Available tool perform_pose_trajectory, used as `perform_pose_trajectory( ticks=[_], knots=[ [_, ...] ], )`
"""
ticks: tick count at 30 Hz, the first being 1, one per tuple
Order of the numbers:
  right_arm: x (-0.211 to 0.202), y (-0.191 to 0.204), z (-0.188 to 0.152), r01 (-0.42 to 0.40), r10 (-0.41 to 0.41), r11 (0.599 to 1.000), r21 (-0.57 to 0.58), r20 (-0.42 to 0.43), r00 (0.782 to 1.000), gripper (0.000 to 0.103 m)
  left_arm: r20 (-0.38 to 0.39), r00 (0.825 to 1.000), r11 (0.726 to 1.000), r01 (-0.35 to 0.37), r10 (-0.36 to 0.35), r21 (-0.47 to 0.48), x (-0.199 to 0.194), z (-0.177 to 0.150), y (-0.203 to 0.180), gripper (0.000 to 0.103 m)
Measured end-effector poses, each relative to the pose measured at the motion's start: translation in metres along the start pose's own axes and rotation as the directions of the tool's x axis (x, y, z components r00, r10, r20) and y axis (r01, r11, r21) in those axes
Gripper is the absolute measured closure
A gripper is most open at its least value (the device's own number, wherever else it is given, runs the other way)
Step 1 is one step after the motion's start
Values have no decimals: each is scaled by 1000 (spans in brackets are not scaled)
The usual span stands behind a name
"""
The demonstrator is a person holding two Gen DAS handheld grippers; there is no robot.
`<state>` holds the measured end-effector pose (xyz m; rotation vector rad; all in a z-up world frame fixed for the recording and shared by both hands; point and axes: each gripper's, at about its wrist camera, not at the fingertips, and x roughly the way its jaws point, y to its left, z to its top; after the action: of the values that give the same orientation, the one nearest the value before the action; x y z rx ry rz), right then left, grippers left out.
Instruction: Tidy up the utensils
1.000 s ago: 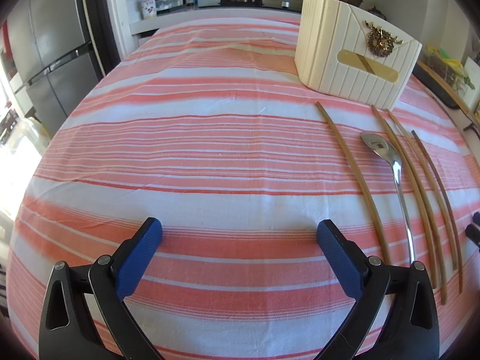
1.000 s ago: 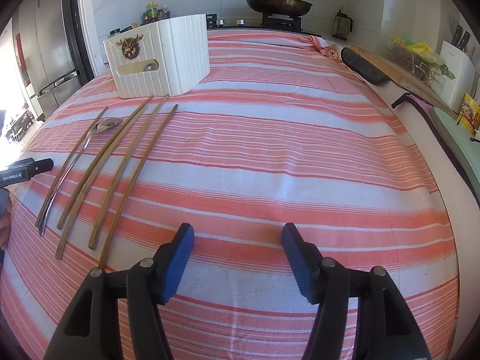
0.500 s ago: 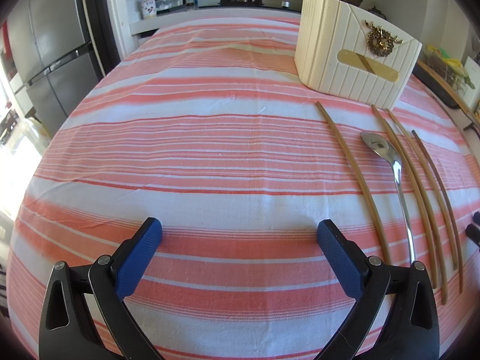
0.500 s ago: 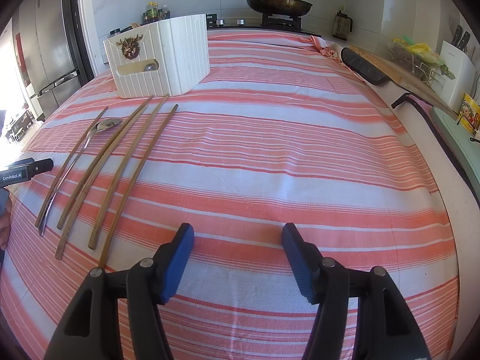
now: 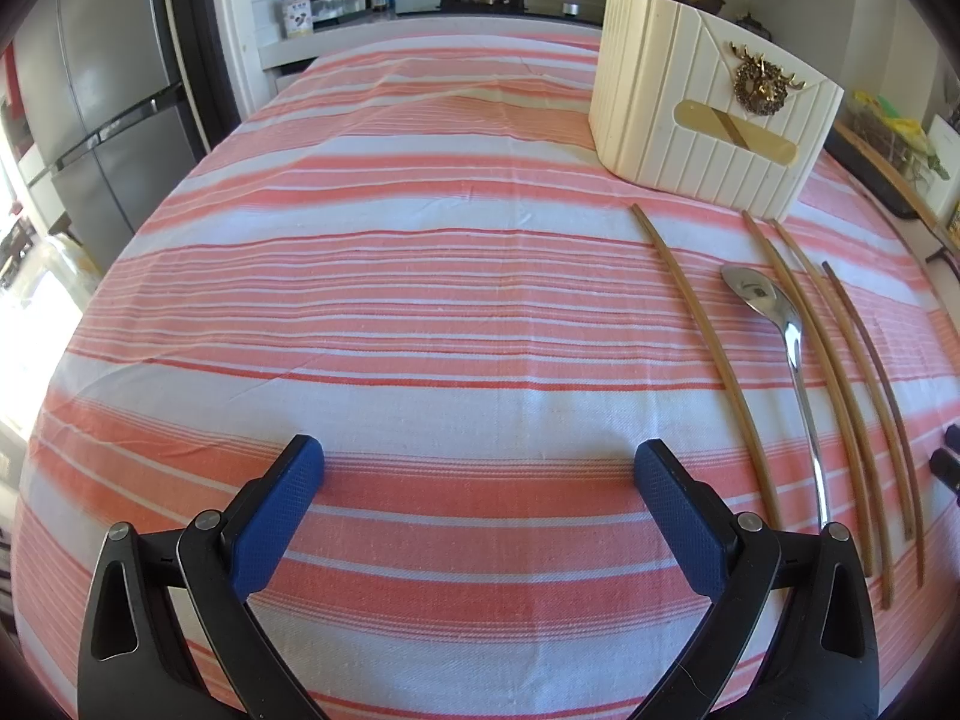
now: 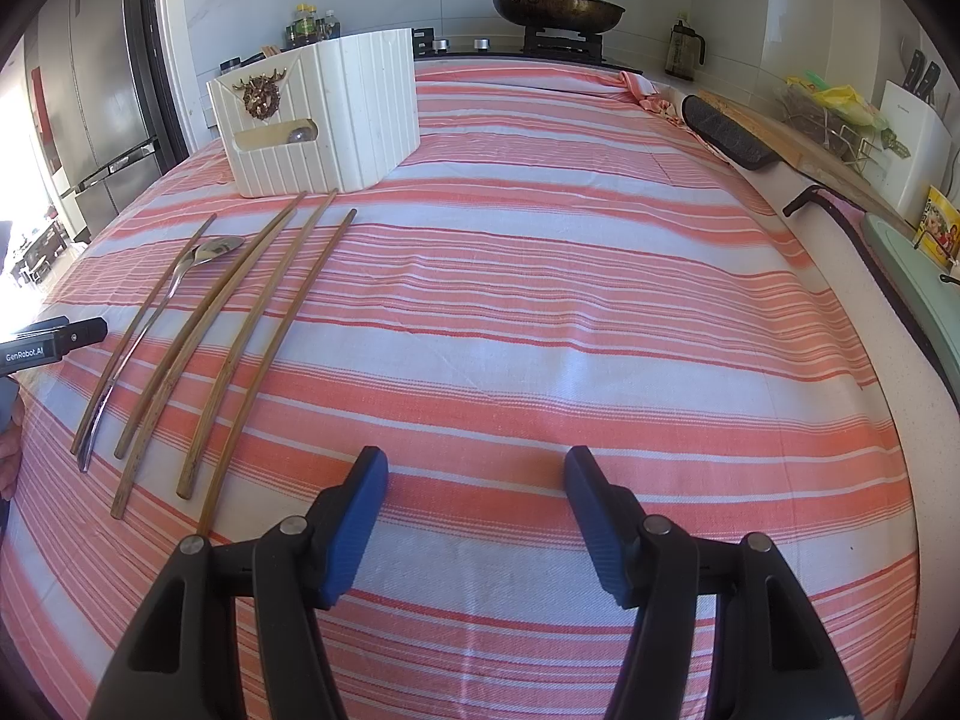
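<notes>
A cream ribbed utensil holder [image 5: 708,114] with a gold emblem stands on the striped cloth at the far right; it also shows in the right wrist view [image 6: 318,114]. In front of it lie several brown chopsticks [image 5: 708,354] and a metal spoon [image 5: 792,354] side by side; the chopsticks [image 6: 240,330] and spoon [image 6: 162,306] appear at the left in the right wrist view. My left gripper [image 5: 480,468] is open and empty, left of the utensils. My right gripper [image 6: 474,474] is open and empty, right of them.
The table is covered by an orange-and-white striped cloth [image 6: 570,300]. A pan [image 6: 555,6] sits on the stove behind. A cutting board and dark mat [image 6: 729,132] lie along the right counter. A fridge [image 5: 102,108] stands at the left.
</notes>
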<state>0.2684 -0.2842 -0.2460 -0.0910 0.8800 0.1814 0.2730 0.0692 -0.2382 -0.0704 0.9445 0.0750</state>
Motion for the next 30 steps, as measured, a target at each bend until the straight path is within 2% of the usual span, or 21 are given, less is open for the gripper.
perform_pose_trajectory(
  ticks=[4,7,9,11,14,16,18,20,21,23,24,25,28,30],
  knots=[
    [0,0,0,0,0,1000,0,0,1000,40,15,999,999,29,-29,-20,-6,-1,0,1],
    [0,0,0,0,0,1000,0,0,1000,40,30,992,990,127,-125,-69,-17,-1,-6,1],
    [0,0,0,0,0,1000,0,0,1000,40,29,988,987,153,-152,-44,-21,3,-19,1],
    [0,0,0,0,0,1000,0,0,1000,40,38,991,992,126,-126,-12,-25,7,-33,1],
    [0,0,0,0,0,1000,0,0,1000,40,105,985,990,136,-138,29,-41,11,-52,2],
    [0,0,0,0,0,1000,0,0,1000,40,120,981,986,142,-151,86,-46,13,-68,4],
    [0,0,0,0,0,1000,0,0,1000,40,100,984,979,130,-147,158,-43,14,-87,15],
    [0,0,0,0,0,1000,1,0,1000,40,69,990,969,107,-125,222,-31,13,-104,31],
    [0,0,0,0,0,1000,1,0,1000,40,51,992,966,98,-114,240,-25,11,-110,35],
    [0,0,0,0,0,1000,1,0,1000,40,4,995,962,93,-97,255,-10,9,-117,52],
    [0,0,0,0,0,1000,1,0,1000,40,-14,995,962,97,-96,255,-6,9,-118,56],
    [0,0,0,0,0,1000,1,0,1000,40,-14,995,962,96,-95,254,-4,8,-120,58],
    [0,0,0,0,0,1000,1,0,1000,40,-14,993,956,121,-121,266,-7,7,-121,80],
    [0,0,0,0,0,1000,1,0,1000,40,-2,993,957,114,-117,266,-11,9,-121,87]
  ],
)
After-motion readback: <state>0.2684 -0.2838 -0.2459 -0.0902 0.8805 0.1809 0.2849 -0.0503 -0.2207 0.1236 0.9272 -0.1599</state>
